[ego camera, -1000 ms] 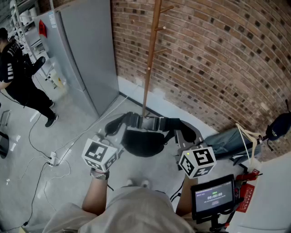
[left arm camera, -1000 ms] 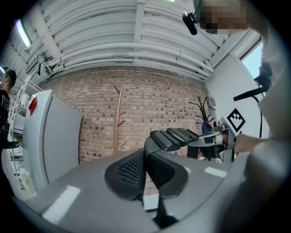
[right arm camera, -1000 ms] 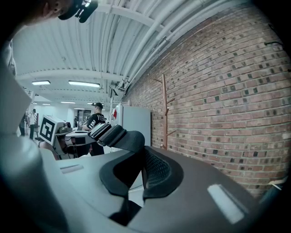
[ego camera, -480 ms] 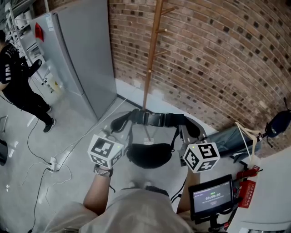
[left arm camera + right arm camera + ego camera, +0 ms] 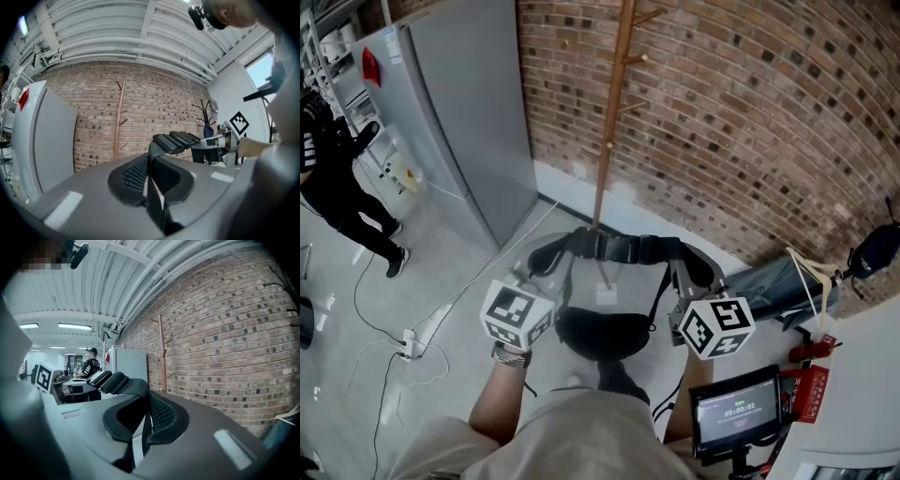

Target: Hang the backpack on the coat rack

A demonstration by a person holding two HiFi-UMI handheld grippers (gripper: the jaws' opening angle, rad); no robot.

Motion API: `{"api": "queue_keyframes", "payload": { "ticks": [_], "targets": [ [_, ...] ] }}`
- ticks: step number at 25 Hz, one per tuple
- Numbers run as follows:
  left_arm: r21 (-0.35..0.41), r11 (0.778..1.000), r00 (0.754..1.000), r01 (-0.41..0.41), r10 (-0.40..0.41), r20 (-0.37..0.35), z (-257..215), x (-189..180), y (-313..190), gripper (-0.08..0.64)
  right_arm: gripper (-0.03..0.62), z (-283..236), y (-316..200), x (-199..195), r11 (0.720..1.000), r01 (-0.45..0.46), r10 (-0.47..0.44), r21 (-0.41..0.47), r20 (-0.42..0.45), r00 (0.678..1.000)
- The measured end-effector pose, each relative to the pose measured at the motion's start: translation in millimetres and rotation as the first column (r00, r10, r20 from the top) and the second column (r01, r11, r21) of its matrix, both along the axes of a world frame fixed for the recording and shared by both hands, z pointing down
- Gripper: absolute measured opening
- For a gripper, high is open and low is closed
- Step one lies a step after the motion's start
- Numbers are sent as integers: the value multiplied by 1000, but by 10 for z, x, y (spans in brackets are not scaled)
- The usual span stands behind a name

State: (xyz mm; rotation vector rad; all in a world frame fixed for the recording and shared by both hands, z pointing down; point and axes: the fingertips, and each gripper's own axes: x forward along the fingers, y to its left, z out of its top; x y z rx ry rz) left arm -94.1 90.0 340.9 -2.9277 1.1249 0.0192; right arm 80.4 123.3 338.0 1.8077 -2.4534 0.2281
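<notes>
Fingers (image 5: 130, 179) of the left gripper (image 5: 152, 171) are pressed together on a backpack strap (image 5: 176, 140). The right gripper (image 5: 146, 414) is likewise clamped on the strap (image 5: 119, 380) at its side. In the head view we find the left gripper (image 5: 542, 264) and right gripper (image 5: 682, 277) level with each other, and the strap (image 5: 619, 247) is stretched flat between them.

The backpack (image 5: 602, 334) hangs below that strap, on our side of the rack (image 5: 614, 112), near its foot and clear of the floor (image 5: 469, 253). It is on no peg. The rack stands upright against the wall (image 5: 750, 122), straight ahead of both grippers. Its pegs (image 5: 639, 59) branch off higher up the pole.

We judge the step in hand to be the carry and lift towards a peg. We note these risks:

- Each grip pinches only a thin band of strap. The load could drag it out during the lift.
- A strap held flat offers no open loop and could ride over a peg without catching.
- The bag hangs free and could swing into the pole.
- The rack looks slender, so a knock or a load on one side could tip it.
</notes>
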Motion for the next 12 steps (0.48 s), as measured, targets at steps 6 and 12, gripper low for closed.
{"api": "queue_keyframes", "payload": {
  "ticks": [6, 12],
  "targets": [
    [1, 1000, 1000, 30, -30, 6, 45, -76, -247, 5, 8, 93, -246, -84, 999, 36, -36, -15, 23, 999],
    [10, 998, 998, 63, -63, 4, 34, -93, -578, 5, 8, 62, -576, -113, 997, 76, -76, 2, 57, 995]
  ]
}}
